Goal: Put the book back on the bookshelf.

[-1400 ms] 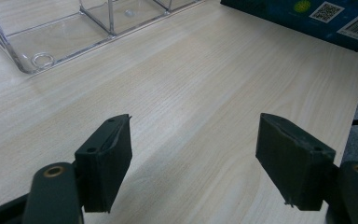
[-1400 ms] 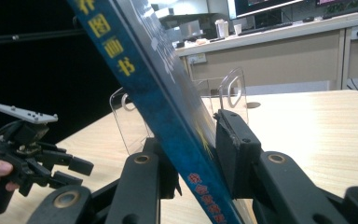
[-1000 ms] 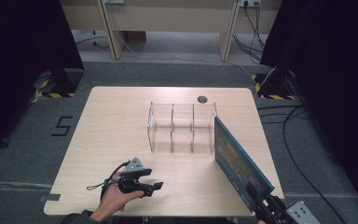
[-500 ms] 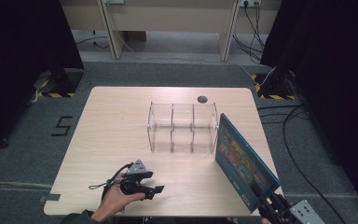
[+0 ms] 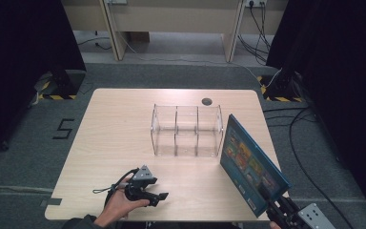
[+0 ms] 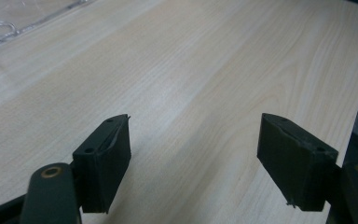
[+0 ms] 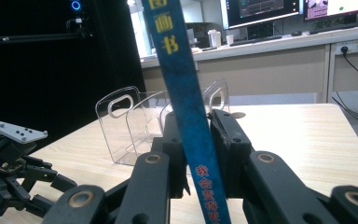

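A clear plastic rack (image 5: 187, 130) with three slots stands mid-table; its handled dividers (image 7: 135, 122) show in the right gripper view. My right gripper (image 5: 277, 209), at the front right corner, is shut on a blue book (image 5: 250, 163), held upright and tilted above the table's right side, just right of the rack. The book's spine (image 7: 182, 98) rises between the right gripper's (image 7: 196, 140) jaws. My left gripper (image 5: 158, 196) rests low near the front edge, left of centre, held by a hand. It (image 6: 196, 163) stands open over bare wood, nothing between its jaws.
A small dark round grommet (image 5: 206, 101) sits at the table's far edge behind the rack. The wooden table (image 5: 119, 129) has bare room on its left half. Cables (image 5: 300, 124) run on the floor at the right.
The right gripper has carried the blue book a little left and forward, toward the rack's right end. The left gripper has edged slightly to the right.
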Demonstrator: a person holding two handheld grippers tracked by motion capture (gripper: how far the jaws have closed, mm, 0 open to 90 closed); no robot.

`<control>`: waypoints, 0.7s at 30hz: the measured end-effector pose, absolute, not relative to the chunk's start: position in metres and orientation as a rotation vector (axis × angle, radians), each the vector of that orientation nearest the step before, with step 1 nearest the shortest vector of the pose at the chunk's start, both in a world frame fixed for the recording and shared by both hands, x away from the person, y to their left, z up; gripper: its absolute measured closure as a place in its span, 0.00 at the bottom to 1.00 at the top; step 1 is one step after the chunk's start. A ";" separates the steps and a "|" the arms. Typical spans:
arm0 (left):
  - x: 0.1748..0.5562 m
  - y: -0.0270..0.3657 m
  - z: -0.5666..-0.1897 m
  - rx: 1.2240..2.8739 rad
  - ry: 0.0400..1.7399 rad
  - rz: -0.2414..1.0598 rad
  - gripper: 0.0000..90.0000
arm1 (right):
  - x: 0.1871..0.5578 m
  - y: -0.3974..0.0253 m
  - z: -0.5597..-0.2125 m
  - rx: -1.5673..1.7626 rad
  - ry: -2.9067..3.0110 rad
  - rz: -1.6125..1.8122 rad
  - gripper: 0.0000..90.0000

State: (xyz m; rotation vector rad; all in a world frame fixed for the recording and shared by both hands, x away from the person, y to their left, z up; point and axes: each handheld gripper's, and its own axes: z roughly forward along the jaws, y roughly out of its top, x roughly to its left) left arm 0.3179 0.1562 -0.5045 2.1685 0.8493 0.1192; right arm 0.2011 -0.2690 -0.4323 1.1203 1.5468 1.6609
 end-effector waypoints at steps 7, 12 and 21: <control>0.314 0.149 -0.511 2.276 0.780 0.189 0.25 | 0.202 -0.272 -0.433 1.108 1.551 1.651 0.86; 0.314 0.149 -0.514 2.273 0.747 0.213 0.22 | 0.203 -0.273 -0.433 1.101 1.556 1.644 0.86; 0.309 0.146 -0.520 2.276 0.683 0.265 0.13 | 0.204 -0.276 -0.436 1.116 1.556 1.628 0.86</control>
